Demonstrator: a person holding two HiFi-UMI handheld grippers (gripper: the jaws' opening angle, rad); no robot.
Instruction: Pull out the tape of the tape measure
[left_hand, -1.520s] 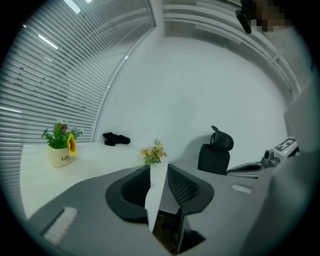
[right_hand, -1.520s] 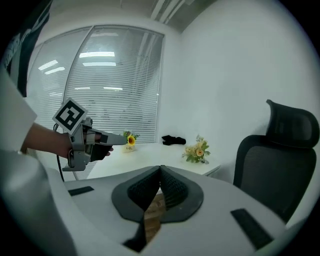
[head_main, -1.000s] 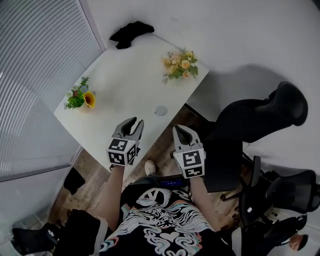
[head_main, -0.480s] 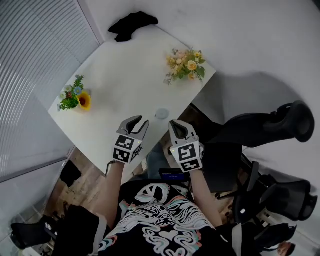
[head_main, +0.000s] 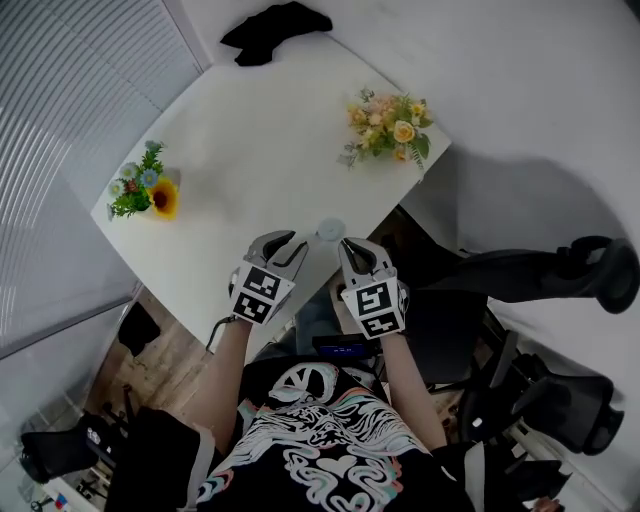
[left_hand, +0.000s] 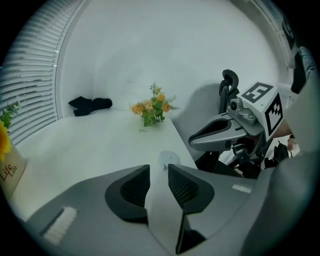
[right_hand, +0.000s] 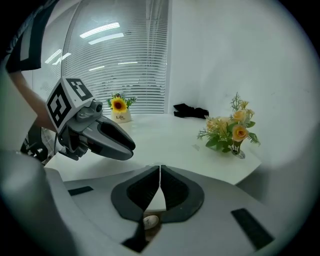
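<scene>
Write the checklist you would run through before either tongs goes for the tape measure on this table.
1. Tape measure in view near the table's near edge: ok.
2. Left tongs open, empty: ok.
3. Right tongs open for a grasp: not ok, shut.
4. Which side the tape comes out: cannot tell, too small.
5. Peach flowers and sunflower pot clear of the tape measure: ok.

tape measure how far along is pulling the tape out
Nothing done yet: the tape measure lies untouched on the table, no tape showing. In hand: left tool, open, and right tool, shut, hover near it, both empty. Left: grip it and pull the tape.
</scene>
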